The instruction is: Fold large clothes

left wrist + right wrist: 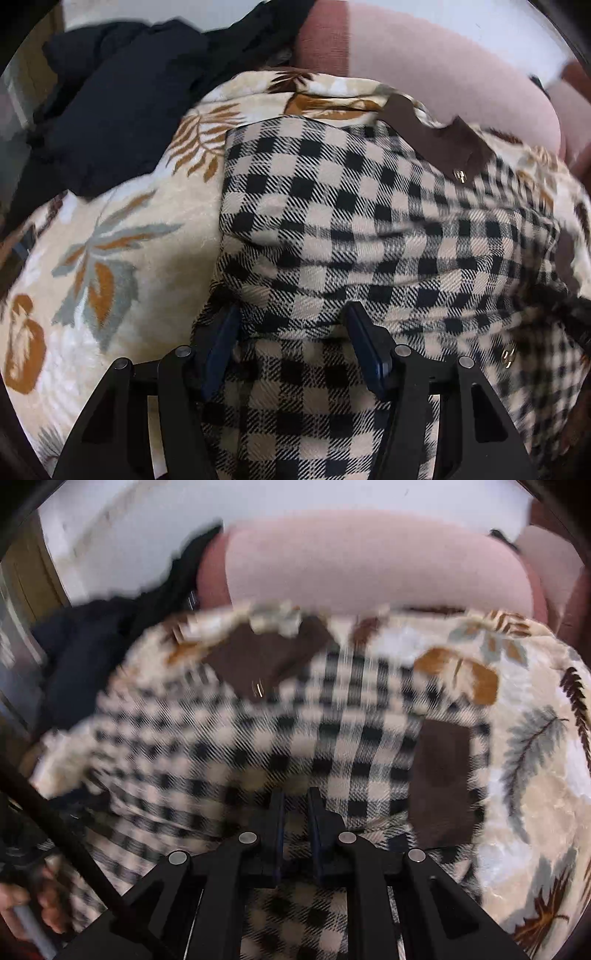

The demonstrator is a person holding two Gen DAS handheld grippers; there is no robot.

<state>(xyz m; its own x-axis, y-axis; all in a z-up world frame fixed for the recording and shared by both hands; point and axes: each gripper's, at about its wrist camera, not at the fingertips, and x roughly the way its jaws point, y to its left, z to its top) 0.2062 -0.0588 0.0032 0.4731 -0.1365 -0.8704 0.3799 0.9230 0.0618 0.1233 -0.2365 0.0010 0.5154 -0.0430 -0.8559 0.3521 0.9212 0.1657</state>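
A black-and-cream checked garment (pixel 351 206) with brown trim (pixel 439 136) and gold snaps lies on a leaf-patterned blanket (pixel 122 229). My left gripper (pixel 291 317) is open, its fingers (pixel 221 339) straddling a raised fold of the garment. In the right wrist view the same garment (pixel 258 738) is blurred, with a brown patch (pixel 443 779) at its right side. My right gripper (pixel 295 801) is nearly shut, pinching a fold of the checked cloth.
Dark clothes (pixel 122 103) are piled at the back left. A pink cushion (pixel 424 66) lies behind the blanket (pixel 535 775). A hand (pixel 26 904) holding the other gripper's handle shows at the lower left of the right wrist view.
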